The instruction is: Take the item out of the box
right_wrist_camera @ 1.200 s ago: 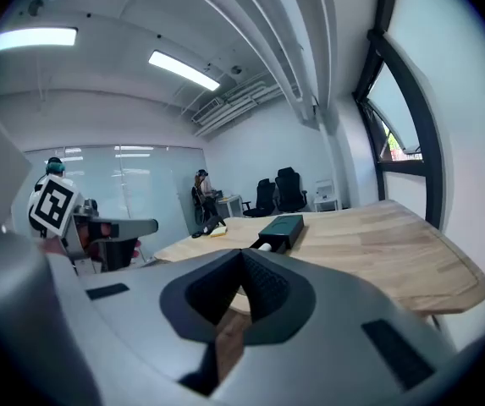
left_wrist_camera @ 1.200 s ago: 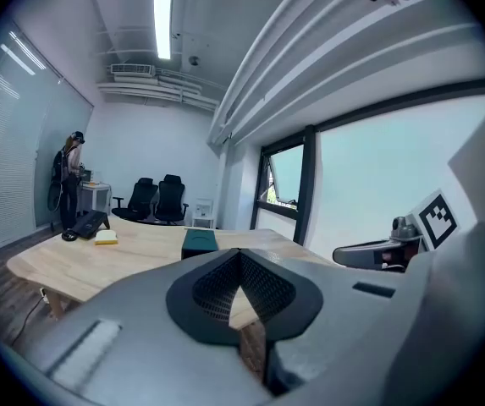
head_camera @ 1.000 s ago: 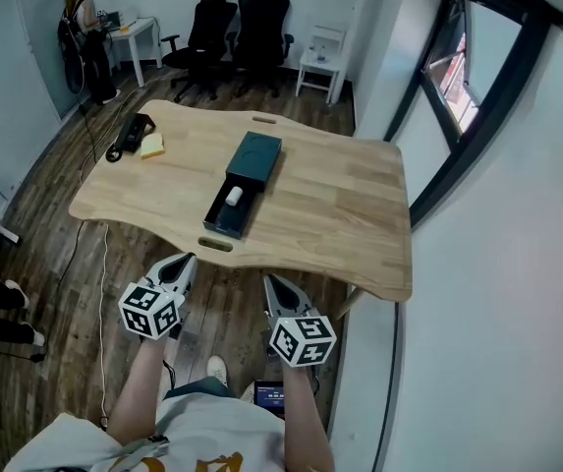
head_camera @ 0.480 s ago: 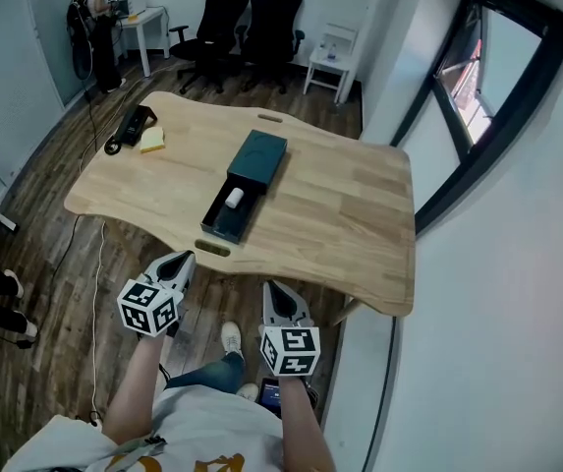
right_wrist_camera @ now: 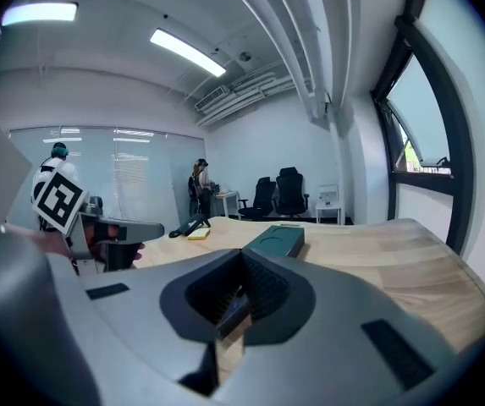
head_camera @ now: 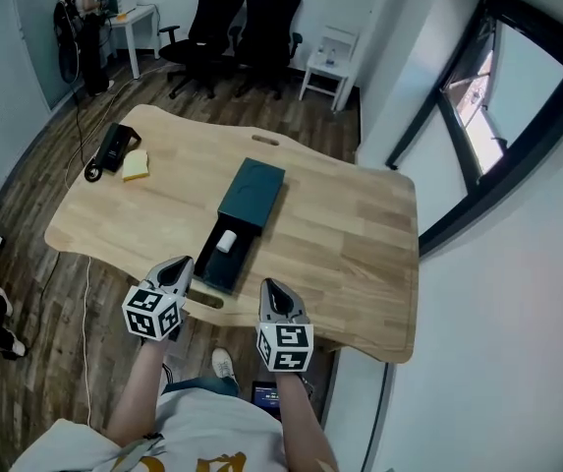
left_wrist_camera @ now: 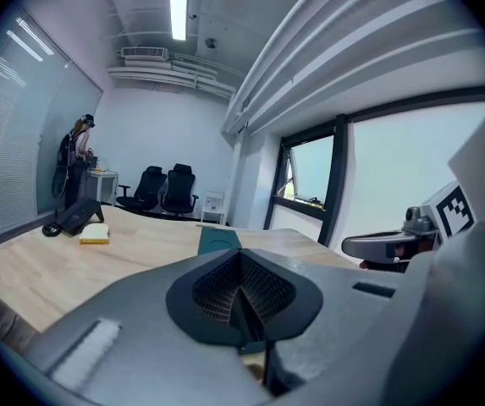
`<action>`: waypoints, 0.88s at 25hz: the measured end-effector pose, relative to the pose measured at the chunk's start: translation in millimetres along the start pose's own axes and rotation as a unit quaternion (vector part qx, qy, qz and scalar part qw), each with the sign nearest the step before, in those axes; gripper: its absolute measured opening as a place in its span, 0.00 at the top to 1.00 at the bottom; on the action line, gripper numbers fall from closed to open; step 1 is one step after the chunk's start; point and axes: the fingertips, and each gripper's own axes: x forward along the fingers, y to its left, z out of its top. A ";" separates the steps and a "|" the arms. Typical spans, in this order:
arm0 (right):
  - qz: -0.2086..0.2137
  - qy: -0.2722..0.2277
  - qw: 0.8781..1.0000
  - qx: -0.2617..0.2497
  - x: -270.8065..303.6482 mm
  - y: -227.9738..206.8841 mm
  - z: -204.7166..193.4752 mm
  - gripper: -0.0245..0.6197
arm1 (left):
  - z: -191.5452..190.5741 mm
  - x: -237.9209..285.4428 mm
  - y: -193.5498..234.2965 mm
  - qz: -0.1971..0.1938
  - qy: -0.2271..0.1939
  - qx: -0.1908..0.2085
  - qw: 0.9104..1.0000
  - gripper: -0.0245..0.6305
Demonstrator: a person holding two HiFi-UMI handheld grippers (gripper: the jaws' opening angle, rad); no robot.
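Note:
A dark green box lies on the wooden table, with its tray slid out toward me. A small white item lies in that tray. Both grippers hover at the table's near edge, apart from the box. My left gripper is just left of the tray's near end, shut and empty. My right gripper is to the tray's right, jaws together with nothing held. The box shows beyond the left gripper, and the box also lies ahead of the right gripper.
A black device with a cable and a yellow sponge lie at the table's far left. Black office chairs and a white side table stand behind. A person stands at the far left. A window wall runs along the right.
Both grippers have come forward from over the floor to the table's near edge, and the view has closed in on the table. The box and item have not moved.

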 end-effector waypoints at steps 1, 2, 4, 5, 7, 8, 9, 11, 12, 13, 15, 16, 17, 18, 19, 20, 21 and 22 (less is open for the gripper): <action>-0.002 0.001 1.000 -0.002 12.0 -3.1 4.4 0.95 | 3.4 10.1 6.5 -0.002 0.001 -0.001 1.000 0.96; -0.004 0.001 1.000 -0.004 22.6 -5.4 8.5 0.95 | 5.7 18.9 12.7 -0.003 0.004 0.000 1.000 0.96; -0.009 -0.003 1.000 -0.002 40.1 -10.1 15.7 0.95 | 8.3 34.4 23.4 -0.008 0.011 0.005 1.000 0.96; -0.012 -0.006 1.000 0.001 47.4 -12.9 19.0 0.95 | 9.9 41.9 27.9 -0.011 0.014 0.007 1.000 0.96; -0.017 -0.008 1.000 0.007 58.2 -17.8 23.2 0.95 | 13.5 55.5 34.8 -0.017 0.018 0.007 1.000 0.96; -0.018 -0.007 1.000 0.008 61.6 -19.5 23.9 0.95 | 14.7 61.0 36.8 -0.020 0.019 0.005 1.000 0.96; -0.019 -0.005 1.000 0.008 64.1 -20.9 24.0 0.95 | 15.5 65.9 37.8 -0.022 0.020 0.003 1.000 0.96; -0.022 -0.002 1.000 0.005 68.9 -23.9 24.5 0.95 | 16.8 74.1 38.7 -0.025 0.020 0.002 0.999 0.96; -0.023 0.000 1.000 0.003 71.8 -25.3 25.0 0.95 | 17.3 77.6 39.2 -0.027 0.020 0.002 0.999 0.96; -0.025 0.000 1.000 0.003 74.7 -26.9 25.4 0.95 | 17.2 80.7 39.7 -0.030 0.021 0.004 0.999 0.96; -0.029 0.002 1.000 0.003 79.1 -30.7 24.9 0.95 | 14.9 86.4 39.9 -0.034 0.027 0.010 0.999 0.96; -0.031 0.004 1.000 0.004 80.8 -32.9 24.2 0.95 | 13.5 88.5 40.1 -0.035 0.030 0.012 0.999 0.96; -0.032 0.005 0.999 0.004 83.0 -34.8 23.5 0.95 | 12.7 89.9 41.2 -0.034 0.032 0.013 0.999 0.96; -0.030 0.007 1.000 0.004 86.1 -35.5 23.5 0.95 | 12.8 90.5 43.7 -0.032 0.032 0.013 0.999 0.96; -0.026 0.008 1.000 0.003 89.8 -34.9 24.2 0.95 | 13.3 90.6 47.9 -0.027 0.032 0.013 0.999 0.96; -0.021 0.008 1.000 0.000 93.5 -33.3 25.7 0.95 | 13.9 90.5 53.4 -0.021 0.033 0.013 0.999 0.96; -0.016 0.007 1.000 -0.004 96.3 -32.0 27.5 0.95 | 14.6 90.9 59.0 -0.015 0.033 0.012 0.999 0.96; -0.013 0.006 1.000 -0.008 98.2 -32.3 29.2 0.95 | 15.5 91.9 63.3 -0.010 0.033 0.008 0.999 0.96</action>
